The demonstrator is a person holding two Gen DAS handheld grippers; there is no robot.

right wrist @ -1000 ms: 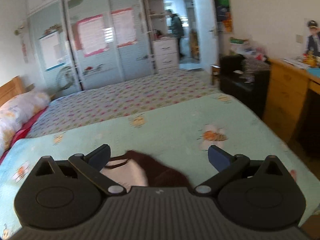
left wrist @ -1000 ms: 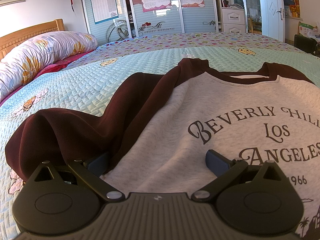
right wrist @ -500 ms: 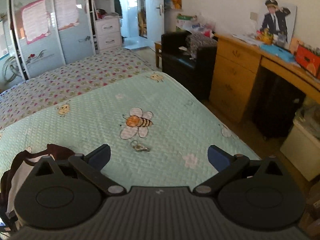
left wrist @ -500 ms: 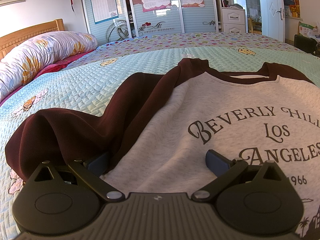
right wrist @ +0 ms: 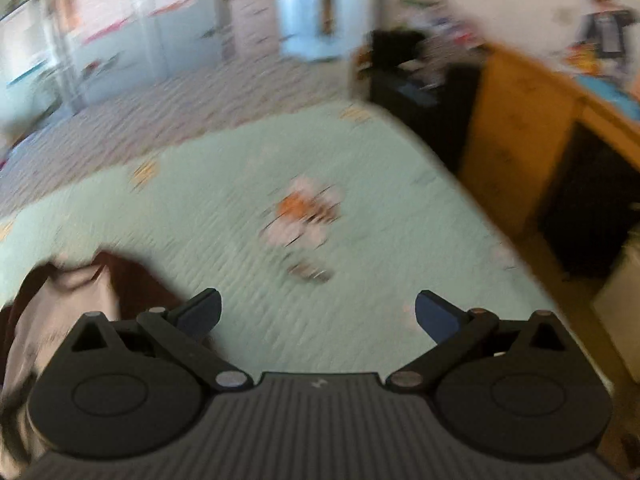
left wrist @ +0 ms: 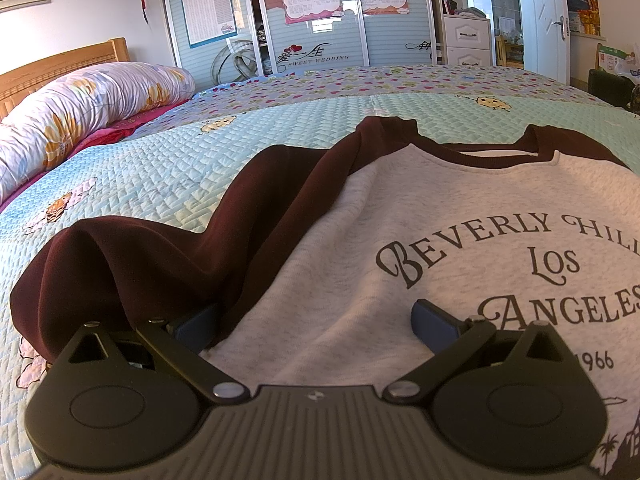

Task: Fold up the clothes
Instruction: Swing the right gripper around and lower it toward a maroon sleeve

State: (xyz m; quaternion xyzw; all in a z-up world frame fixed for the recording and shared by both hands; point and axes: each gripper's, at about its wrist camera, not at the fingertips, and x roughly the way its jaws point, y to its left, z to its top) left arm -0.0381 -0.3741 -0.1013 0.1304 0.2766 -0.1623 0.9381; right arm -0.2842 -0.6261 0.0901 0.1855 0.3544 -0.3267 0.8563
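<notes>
Grey sweatshirt with maroon sleeves point(left wrist: 420, 216): flat on mint quilted bedspread point(left wrist: 168, 172). Left gripper point(left wrist: 316, 320): jaws wide, over sweatshirt body. Right gripper point(right wrist: 318, 312): jaws wide, empty, view blurred.

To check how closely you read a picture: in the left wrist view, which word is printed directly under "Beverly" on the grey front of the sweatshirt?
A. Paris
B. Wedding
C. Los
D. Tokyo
C: on the sweatshirt lying on the bed, the print reads "Beverly Hill..." on top, "Los" beneath it, then "Angeles".
</notes>
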